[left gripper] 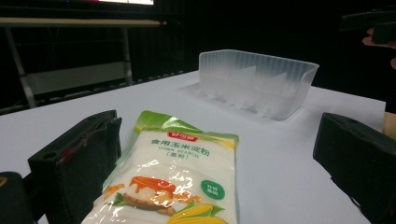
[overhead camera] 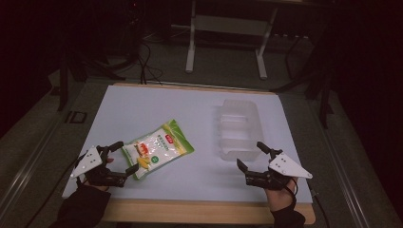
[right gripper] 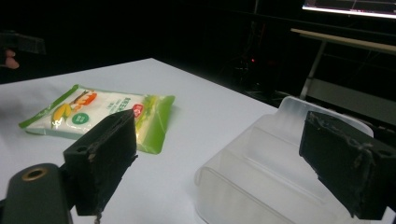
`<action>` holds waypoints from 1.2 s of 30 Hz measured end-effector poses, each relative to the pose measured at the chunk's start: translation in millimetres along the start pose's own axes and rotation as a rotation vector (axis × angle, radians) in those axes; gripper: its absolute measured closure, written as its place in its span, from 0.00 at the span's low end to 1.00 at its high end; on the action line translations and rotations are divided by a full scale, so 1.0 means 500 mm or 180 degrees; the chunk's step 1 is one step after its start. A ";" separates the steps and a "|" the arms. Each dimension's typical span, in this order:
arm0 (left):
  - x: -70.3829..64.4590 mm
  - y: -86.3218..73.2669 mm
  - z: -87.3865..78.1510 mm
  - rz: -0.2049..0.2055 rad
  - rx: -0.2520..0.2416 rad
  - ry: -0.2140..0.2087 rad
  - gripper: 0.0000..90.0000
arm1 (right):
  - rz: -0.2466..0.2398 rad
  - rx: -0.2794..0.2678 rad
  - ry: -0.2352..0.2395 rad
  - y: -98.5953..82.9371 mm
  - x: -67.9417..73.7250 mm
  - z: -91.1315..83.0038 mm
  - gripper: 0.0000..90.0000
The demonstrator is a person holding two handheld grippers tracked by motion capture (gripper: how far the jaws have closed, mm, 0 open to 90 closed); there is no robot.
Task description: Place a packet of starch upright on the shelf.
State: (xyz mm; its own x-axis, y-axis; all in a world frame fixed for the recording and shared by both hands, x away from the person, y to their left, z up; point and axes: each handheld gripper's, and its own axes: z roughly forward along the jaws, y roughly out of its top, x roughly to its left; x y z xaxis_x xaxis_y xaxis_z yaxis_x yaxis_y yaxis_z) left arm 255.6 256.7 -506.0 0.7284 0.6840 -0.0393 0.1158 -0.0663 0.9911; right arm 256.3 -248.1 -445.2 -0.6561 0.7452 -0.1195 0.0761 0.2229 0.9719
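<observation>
Left gripper point(overhead camera: 121, 156): jaws spread, straddling the packet's near end.
Corn starch packet point(overhead camera: 158, 148): flat on table, long axis toward the clear bin point(overhead camera: 236, 128).
Right gripper point(overhead camera: 252, 156): jaws apart, empty, before the bin.

Left gripper point(overhead camera: 121, 156) is sitting low at the near-left part of the table point(overhead camera: 142, 104), jaws spread wide, pointing right. Right gripper point(overhead camera: 252, 156) is sitting at the table's near-right part, jaws spread wide, pointing up-left. Both forearms are coming in over the table's near edge.
</observation>
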 end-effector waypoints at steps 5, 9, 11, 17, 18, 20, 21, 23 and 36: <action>0.005 0.000 0.000 -0.0072 0.0004 -0.0045 0.02 | -0.0092 0.0000 -0.0010 0.003 0.008 -0.001 0.12; 0.004 0.003 0.000 -0.0130 0.0058 -0.0191 0.02 | -0.0082 -0.0025 -0.0020 0.005 0.009 -0.004 0.14; 0.003 0.003 0.002 -0.0179 0.0080 -0.0238 0.02 | -0.0079 -0.0032 -0.0018 0.005 0.009 -0.004 0.14; -0.021 0.024 0.013 -0.0263 0.0180 -0.0507 0.02 | -0.0092 -0.0171 -0.0072 0.013 0.010 -0.014 0.12; -0.023 0.030 0.014 -0.0305 0.0168 -0.0539 0.02 | -0.0161 -0.0175 -0.0085 0.015 0.013 -0.015 0.12; -0.025 0.042 0.016 -0.0426 0.0124 -0.0586 0.02 | -0.0242 -0.0191 -0.0079 0.018 0.019 -0.015 0.12; -0.025 0.047 0.017 -0.0451 0.0115 -0.0571 0.02 | -0.0251 -0.0189 -0.0080 0.020 0.022 -0.015 0.12; -0.026 0.057 0.020 -0.0425 0.0133 -0.0568 0.03 | -0.0261 -0.0215 -0.0038 0.023 0.026 -0.015 0.12; -0.011 0.102 0.045 -0.0244 0.0264 -0.0567 0.03 | -0.0175 -0.0177 0.0015 0.027 0.028 -0.013 0.12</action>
State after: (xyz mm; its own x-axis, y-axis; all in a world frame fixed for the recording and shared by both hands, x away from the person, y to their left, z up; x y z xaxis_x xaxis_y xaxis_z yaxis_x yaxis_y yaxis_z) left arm 272.8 233.5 -458.2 0.8223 0.5507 -0.1433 0.2252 -0.0837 0.9707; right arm 243.3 -238.9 -432.4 -0.6618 0.7297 -0.1722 -0.0019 0.2280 0.9737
